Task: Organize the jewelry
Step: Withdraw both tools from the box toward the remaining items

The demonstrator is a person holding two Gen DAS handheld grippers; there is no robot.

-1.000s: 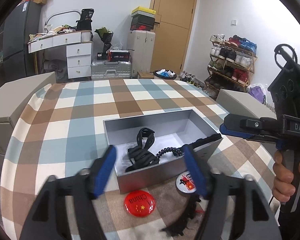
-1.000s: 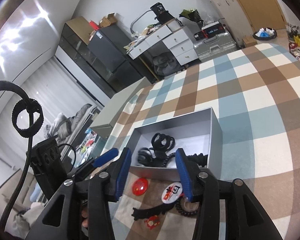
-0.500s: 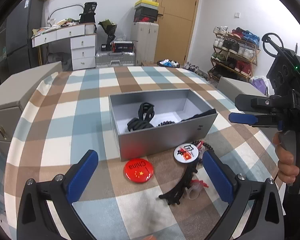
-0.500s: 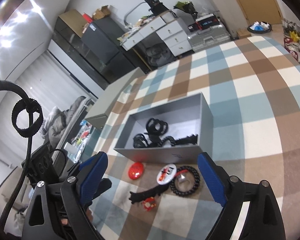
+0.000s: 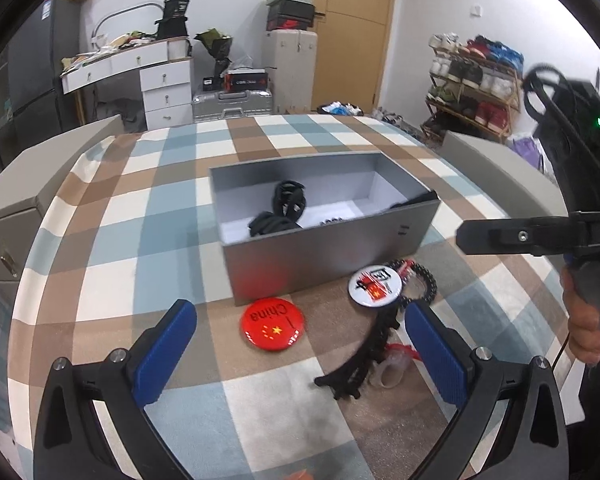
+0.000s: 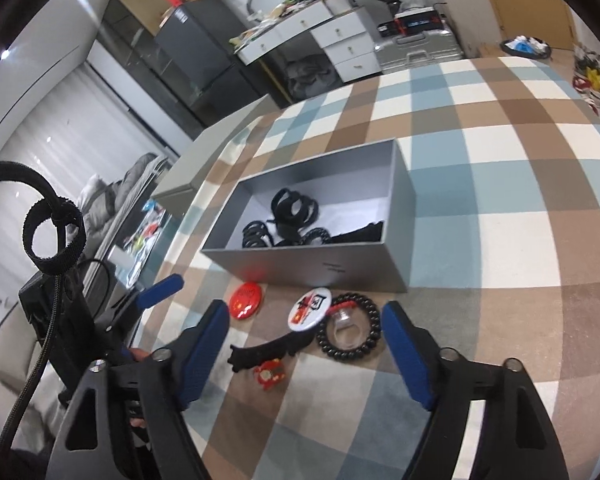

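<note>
The grey box (image 5: 328, 256) sat mid-frame on the checked bench (image 5: 112, 216), long side running left to right. The left claw (image 5: 300, 356) gaped wide – empty. The right claw (image 6: 306, 354) was closing – nothing pinched yet.

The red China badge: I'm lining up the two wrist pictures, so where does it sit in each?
Left wrist view: the red China badge lies low and central on the checked cloth, just in front of the grey box.
Right wrist view: it sits left of centre, below the box's near-left corner.
Shared landmark: the white round badge, beside it in both.
</note>
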